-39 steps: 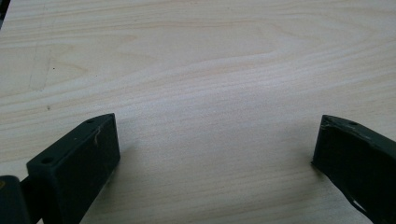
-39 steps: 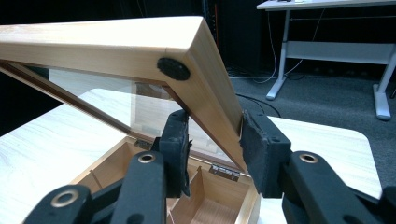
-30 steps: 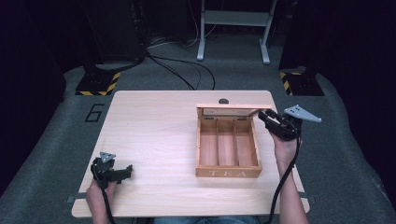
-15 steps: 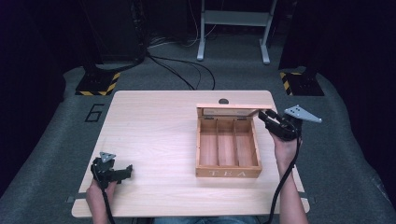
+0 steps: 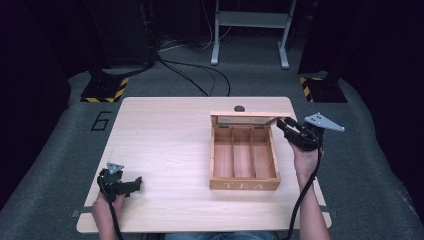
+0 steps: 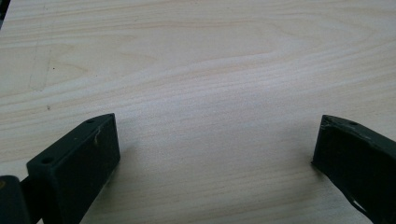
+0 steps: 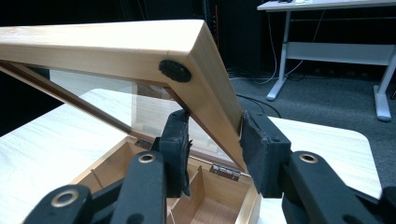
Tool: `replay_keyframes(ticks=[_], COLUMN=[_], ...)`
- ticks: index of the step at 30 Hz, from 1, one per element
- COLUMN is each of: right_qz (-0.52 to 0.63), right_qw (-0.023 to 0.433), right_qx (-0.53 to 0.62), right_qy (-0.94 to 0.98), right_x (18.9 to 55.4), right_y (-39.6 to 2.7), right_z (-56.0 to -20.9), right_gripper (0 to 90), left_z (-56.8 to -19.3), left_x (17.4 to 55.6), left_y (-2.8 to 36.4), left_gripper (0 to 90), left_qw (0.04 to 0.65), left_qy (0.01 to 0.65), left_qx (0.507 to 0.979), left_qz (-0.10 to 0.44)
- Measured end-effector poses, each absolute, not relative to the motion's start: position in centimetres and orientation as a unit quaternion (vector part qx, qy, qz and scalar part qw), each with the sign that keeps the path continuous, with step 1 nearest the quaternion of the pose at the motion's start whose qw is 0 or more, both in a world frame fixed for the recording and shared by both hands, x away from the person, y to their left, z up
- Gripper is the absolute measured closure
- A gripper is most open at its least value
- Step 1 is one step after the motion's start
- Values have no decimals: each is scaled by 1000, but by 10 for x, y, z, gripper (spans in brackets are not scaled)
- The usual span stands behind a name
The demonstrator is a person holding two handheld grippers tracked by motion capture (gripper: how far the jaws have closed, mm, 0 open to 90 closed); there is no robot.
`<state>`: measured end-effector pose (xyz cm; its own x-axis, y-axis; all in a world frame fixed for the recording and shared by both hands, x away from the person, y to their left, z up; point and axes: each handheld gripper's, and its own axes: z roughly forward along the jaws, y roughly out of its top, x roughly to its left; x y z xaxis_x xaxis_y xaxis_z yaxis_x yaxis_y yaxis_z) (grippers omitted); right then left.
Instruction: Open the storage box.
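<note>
A wooden tea box [image 5: 244, 186] with three empty compartments stands on the right half of the table. Its glass-paned lid [image 5: 245, 118] is raised upright over the far edge. My right gripper [image 5: 281, 124] is at the lid's right side, shut on the lid's wooden frame [image 7: 212, 88]; in the right gripper view the pads [image 7: 180, 135] press on both faces of the frame edge. My left gripper [image 5: 136, 181] rests near the table's front left corner, its jaws wide apart over bare wood [image 6: 215, 154] with nothing between them.
The light wooden table [image 5: 165, 135] has a small round hole [image 5: 239, 108] near its far edge. Cables [image 5: 200, 75] and a metal desk frame [image 5: 250, 30] lie on the floor beyond. Black stands with hazard-striped bases [image 5: 102, 90] flank the table.
</note>
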<state>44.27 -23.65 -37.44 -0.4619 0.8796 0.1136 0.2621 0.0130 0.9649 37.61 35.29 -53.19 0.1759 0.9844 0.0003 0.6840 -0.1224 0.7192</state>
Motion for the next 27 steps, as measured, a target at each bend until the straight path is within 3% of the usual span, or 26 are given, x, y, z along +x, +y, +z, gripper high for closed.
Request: replay_keyframes(ticks=[27], right_qz=[548], right_qw=[280], right_qx=[437], right_qy=[656], right_x=[443], right_y=[-236], right_z=[-373], right_gripper=[623], left_z=[-532], left_x=[376], left_y=[353], left_gripper=[4], left_qw=[300], left_qy=[591], left_qx=[706], left_qz=[251])
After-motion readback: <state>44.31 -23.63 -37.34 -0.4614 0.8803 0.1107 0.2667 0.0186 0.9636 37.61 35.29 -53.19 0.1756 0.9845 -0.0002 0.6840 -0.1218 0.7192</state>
